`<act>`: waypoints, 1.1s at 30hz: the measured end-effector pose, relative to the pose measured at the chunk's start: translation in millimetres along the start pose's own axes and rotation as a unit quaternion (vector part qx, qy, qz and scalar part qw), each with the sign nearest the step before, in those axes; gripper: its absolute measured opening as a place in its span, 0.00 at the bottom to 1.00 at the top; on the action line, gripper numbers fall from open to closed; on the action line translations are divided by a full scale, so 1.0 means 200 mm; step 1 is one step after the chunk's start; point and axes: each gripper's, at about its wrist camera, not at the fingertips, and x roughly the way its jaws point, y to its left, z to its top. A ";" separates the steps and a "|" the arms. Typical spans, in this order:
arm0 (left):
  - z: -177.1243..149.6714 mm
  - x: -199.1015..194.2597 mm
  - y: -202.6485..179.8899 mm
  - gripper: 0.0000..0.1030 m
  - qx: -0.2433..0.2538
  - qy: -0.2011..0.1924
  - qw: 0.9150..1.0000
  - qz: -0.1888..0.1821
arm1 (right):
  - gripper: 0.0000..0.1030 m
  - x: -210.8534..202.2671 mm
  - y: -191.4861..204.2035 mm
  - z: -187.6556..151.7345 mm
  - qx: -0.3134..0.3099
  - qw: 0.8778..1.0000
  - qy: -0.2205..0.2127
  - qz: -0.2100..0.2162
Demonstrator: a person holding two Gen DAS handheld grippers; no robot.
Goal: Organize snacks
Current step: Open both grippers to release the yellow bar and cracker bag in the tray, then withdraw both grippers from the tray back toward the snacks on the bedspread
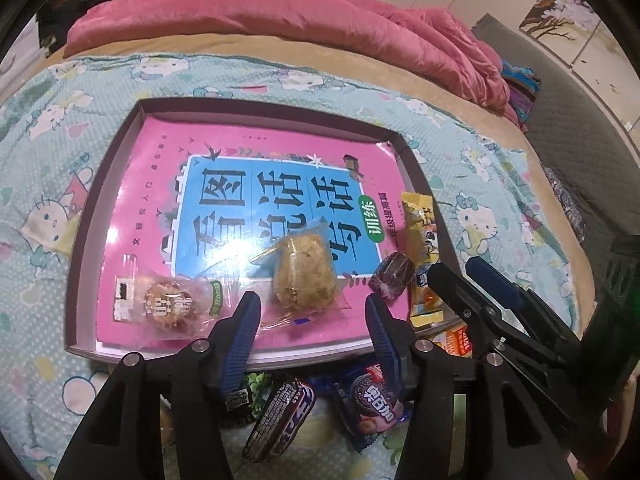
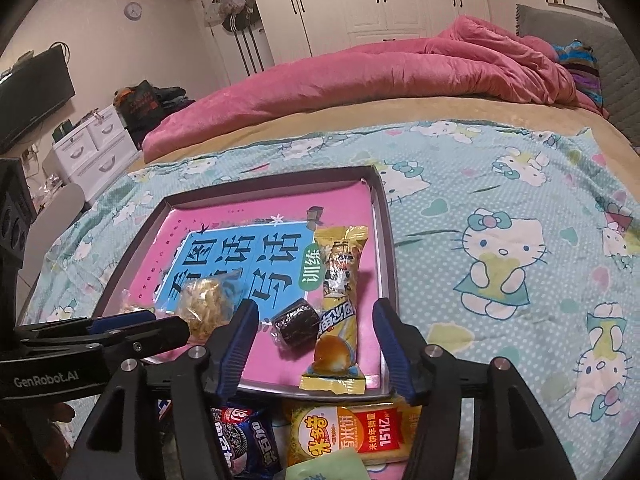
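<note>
Snacks in crinkly wrappers lie in and around a shallow grey cardboard tray [image 1: 78,280] set on a pale blue cartoon-cat blanket [image 2: 500,208], with a pink and blue paperback book [image 1: 168,152] covering the tray's floor. On the book rest a clear-wrapped pale crumbly cake [image 1: 304,276], a small round pastry in clear film [image 1: 170,308], a dark brown wrapped candy [image 1: 392,274] and a long yellow foil snack bar [image 2: 340,300].

The left gripper [image 1: 312,312] hovers over the tray's near edge, jaws parted and gripping nothing; the crumbly cake lies just beyond its blue pads, apart from both. The right gripper [image 2: 314,320] hangs over the tray's near right corner, likewise released; the dark candy and the yellow bar lie between and past its pads, neither pressed.

Outside the tray, against its near wall, sit a purple cookie packet [image 1: 370,404], a dark striped packet [image 1: 280,420] and a yellow-and-red rice cracker pack [image 2: 352,432].
</note>
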 end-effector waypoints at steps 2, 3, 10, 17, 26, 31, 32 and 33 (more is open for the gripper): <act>0.00 -0.02 0.00 0.57 0.000 -0.003 1.000 0.000 | 0.59 -0.01 0.00 0.00 -0.001 1.000 -0.004 0.001; 0.00 -0.03 0.00 0.59 0.001 -0.005 1.000 -0.001 | 0.60 -0.01 0.01 0.01 -0.002 1.000 -0.007 0.002; 0.01 -0.12 -0.01 0.67 0.006 -0.015 1.000 -0.003 | 0.65 -0.04 0.03 0.02 -0.014 1.000 -0.020 0.000; 0.01 -0.19 -0.01 0.72 0.015 -0.028 1.000 0.003 | 0.69 -0.07 0.04 0.03 -0.016 0.999 -0.031 0.008; 0.01 -0.24 0.02 0.75 0.008 -0.044 0.999 0.006 | 0.75 -0.12 0.05 0.03 -0.017 0.998 -0.052 0.022; 0.01 -0.27 0.06 0.76 -0.002 -0.049 0.999 0.007 | 0.77 -0.14 0.04 0.04 -0.011 0.998 -0.059 0.028; 0.01 -0.28 0.07 0.76 -0.005 -0.052 0.999 0.007 | 0.77 -0.14 0.04 0.04 -0.010 0.998 -0.059 0.029; 0.01 -0.29 0.08 0.76 -0.006 -0.053 0.999 0.008 | 0.77 -0.15 0.04 0.04 -0.008 0.998 -0.061 0.030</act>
